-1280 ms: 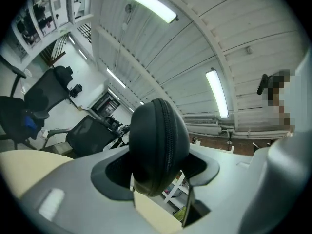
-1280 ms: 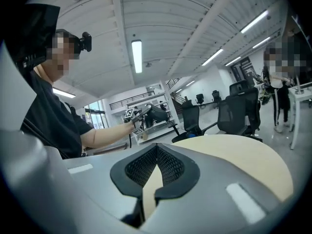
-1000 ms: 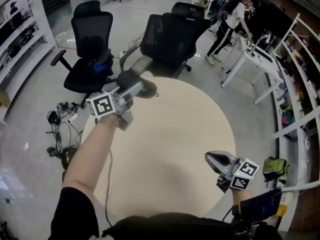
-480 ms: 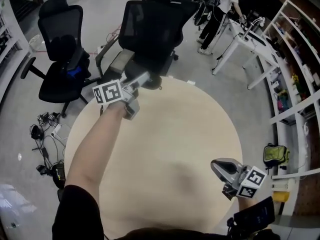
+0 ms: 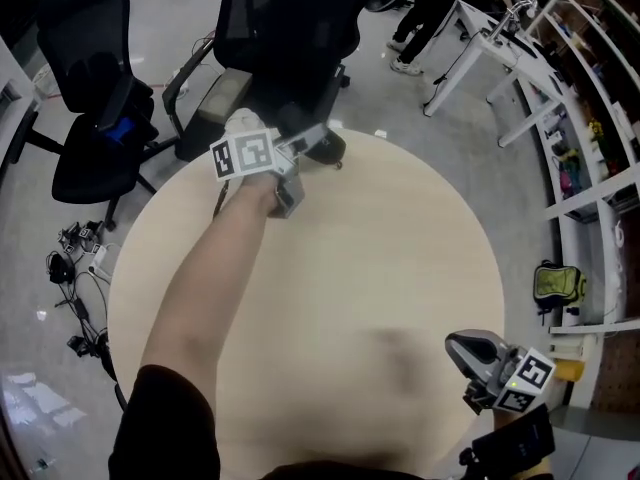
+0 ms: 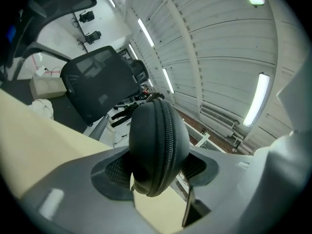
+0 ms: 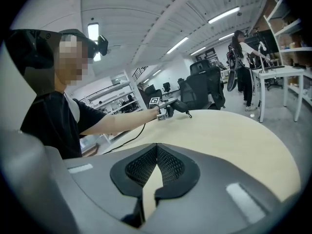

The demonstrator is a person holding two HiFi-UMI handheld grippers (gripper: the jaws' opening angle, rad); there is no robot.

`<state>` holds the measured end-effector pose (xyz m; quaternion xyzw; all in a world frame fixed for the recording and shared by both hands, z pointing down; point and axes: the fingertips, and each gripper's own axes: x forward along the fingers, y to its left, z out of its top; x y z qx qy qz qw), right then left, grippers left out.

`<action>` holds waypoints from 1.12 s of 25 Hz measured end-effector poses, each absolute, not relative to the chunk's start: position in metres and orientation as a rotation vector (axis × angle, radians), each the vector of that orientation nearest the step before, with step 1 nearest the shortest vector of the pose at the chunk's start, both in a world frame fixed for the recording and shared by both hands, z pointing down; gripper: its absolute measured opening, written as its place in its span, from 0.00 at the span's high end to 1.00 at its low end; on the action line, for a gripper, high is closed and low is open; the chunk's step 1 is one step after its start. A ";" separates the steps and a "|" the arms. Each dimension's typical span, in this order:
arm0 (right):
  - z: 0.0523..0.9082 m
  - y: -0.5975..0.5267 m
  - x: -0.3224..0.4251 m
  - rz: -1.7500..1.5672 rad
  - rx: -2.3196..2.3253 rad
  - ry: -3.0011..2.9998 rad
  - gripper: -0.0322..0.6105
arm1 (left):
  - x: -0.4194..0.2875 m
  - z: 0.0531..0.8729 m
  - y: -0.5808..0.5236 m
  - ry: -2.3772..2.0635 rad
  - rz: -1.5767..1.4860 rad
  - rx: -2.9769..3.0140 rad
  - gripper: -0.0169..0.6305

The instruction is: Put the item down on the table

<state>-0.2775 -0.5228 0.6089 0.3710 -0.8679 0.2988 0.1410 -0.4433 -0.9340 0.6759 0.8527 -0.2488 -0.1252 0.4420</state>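
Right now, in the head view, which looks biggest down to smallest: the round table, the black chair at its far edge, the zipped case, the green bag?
1. round table
2. black chair
3. green bag and zipped case look about alike; the case is partly hidden, so no ranking.

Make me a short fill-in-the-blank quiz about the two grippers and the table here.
1. The left gripper grips a black zippered case at the ____ edge of the table.
2. The right gripper, jaws together, holds ____.
3. The table is ____ in shape.
Missing words: far; nothing; round.
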 end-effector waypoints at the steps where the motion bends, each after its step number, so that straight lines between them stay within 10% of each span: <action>1: 0.611 -0.523 -0.276 0.875 1.075 -2.502 0.93 | -0.438 0.683 -0.934 -0.606 -0.299 2.104 0.54; 13: 0.625 -0.536 -0.275 0.931 1.065 -2.558 0.93 | -0.406 0.759 -0.918 -0.546 0.222 1.966 0.53; 28: 0.620 -0.537 -0.293 0.924 0.993 -2.593 0.93 | -0.443 0.769 -0.929 -0.913 0.448 2.154 0.22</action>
